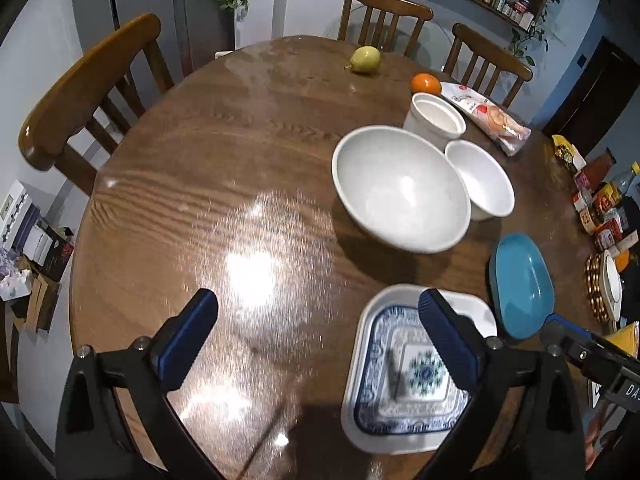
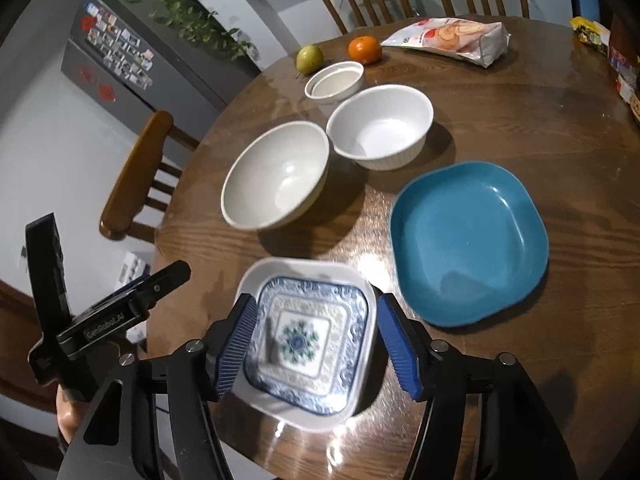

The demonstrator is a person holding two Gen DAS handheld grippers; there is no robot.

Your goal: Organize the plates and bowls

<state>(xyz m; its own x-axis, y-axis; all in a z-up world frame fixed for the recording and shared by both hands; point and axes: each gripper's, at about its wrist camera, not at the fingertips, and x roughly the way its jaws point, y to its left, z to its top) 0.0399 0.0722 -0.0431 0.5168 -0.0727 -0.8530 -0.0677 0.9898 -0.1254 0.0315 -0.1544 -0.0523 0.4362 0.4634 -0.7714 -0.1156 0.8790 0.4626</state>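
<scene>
Patterned dish [image 2: 306, 340] nested in white square plate [image 2: 256, 276]; left tongs [image 1: 318, 338], right tongs [image 2: 316, 344] both spread.

I find both fisheye views evenly lit from overhead, with a broad white glare patch on the varnished table [image 1: 248, 276] just ahead of the left gripper's fingers [image 1: 188, 340] and smaller glints beside the right gripper's fingers [image 2: 398, 344]. The large white bowl [image 2: 276, 176] throws a soft dark shadow toward the fingers, and the patterned square dish [image 2: 308, 340] between them is smeared by motion blur. Straight lines bow strongly at the edges, and the corners go black.
</scene>
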